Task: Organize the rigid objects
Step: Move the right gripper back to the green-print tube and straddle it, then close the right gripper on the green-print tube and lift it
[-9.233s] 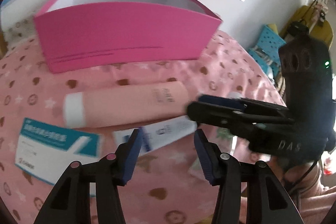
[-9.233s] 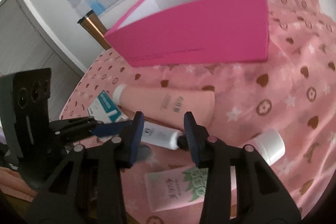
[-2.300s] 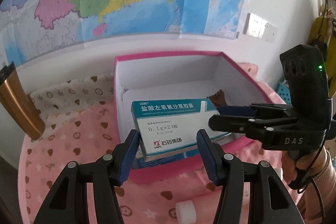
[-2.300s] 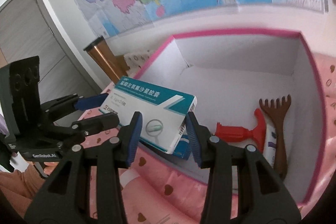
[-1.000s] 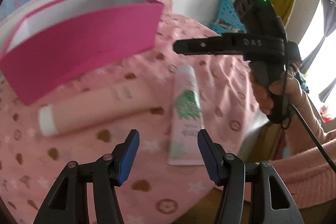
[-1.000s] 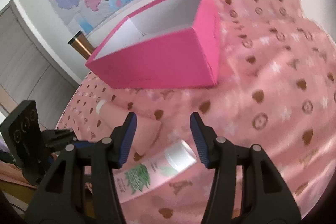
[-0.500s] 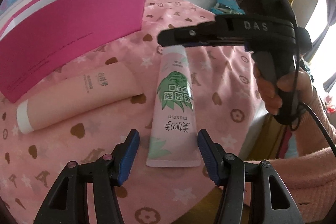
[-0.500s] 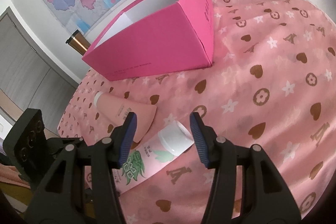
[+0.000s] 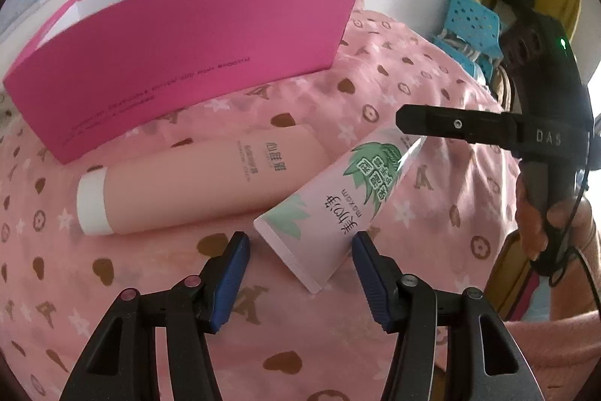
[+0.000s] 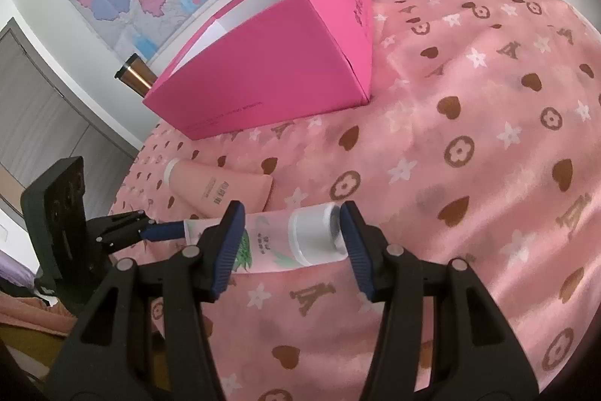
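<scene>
At lower centre, the right gripper, jaws spread, straddles the green-leaf tube: light, squashy; grip its stiff cap.

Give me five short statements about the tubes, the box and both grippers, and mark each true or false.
1. Two tubes lie on the cloth. True.
2. The green-leaf tube is inside the pink box. False: it lies on the cloth in front of the box.
3. The right gripper straddles that tube's white cap. True.
4. The left gripper is shut on the peach tube. False: it is open, holding nothing.
5. The peach tube stands upright. False: it lies flat.
</scene>
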